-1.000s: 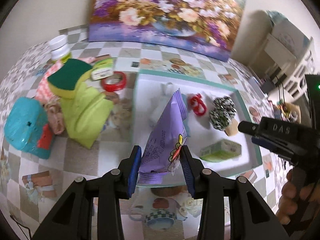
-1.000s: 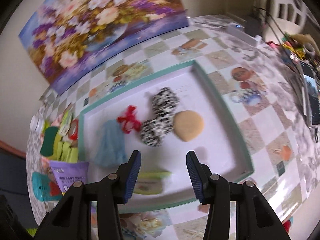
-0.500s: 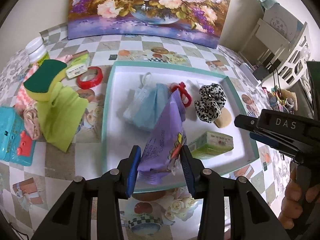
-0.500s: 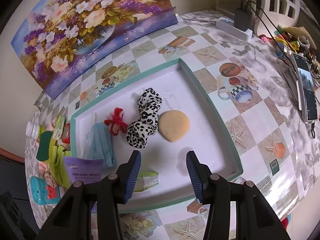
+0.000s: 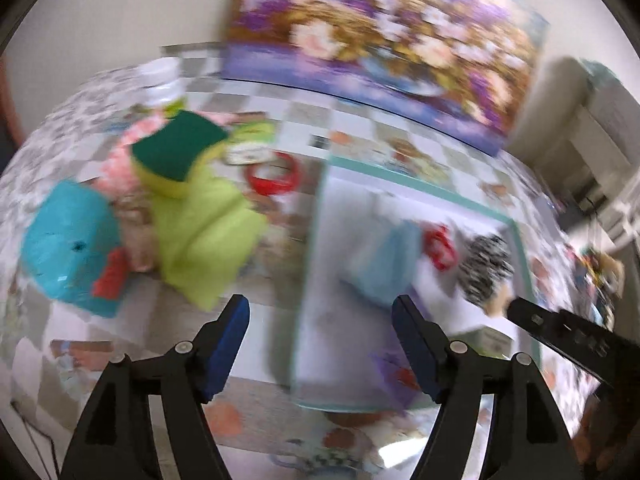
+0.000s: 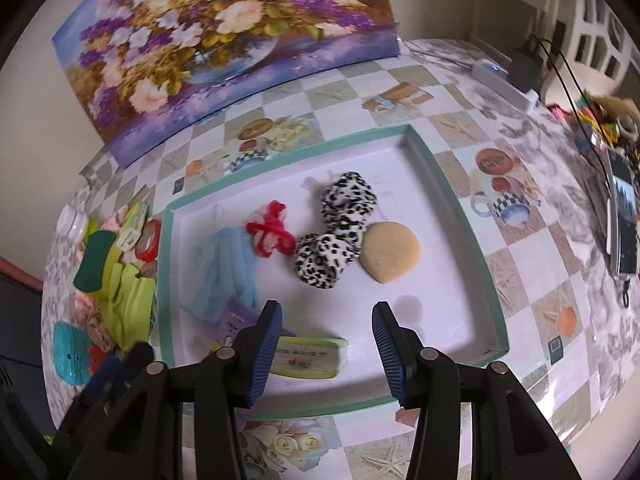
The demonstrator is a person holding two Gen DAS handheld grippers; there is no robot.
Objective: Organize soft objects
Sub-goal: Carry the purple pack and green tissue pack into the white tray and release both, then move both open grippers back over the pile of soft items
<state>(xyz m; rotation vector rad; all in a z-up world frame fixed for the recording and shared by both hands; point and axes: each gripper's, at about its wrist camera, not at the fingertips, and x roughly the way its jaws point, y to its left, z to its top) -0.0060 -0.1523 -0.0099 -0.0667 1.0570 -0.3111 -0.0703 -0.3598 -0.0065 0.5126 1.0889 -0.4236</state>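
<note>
Checkered tablecloth carries a teal-rimmed tray [image 6: 460, 216] gathering the soft things, so the purple pack [image 6: 239, 317] lies in its near corner beside the blue cloth [image 6: 224, 268], while left gripper [image 5: 320, 344] and right gripper [image 6: 326, 354] are opening, both empty.

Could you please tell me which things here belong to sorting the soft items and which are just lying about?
Part of the job: tray, purple packet, blue mesh pouch, spotted scrunchie, red scrunchie, tan puff, green cloth, sponge.

Lying about: flower painting, phone, power strip, red tape roll.
</note>
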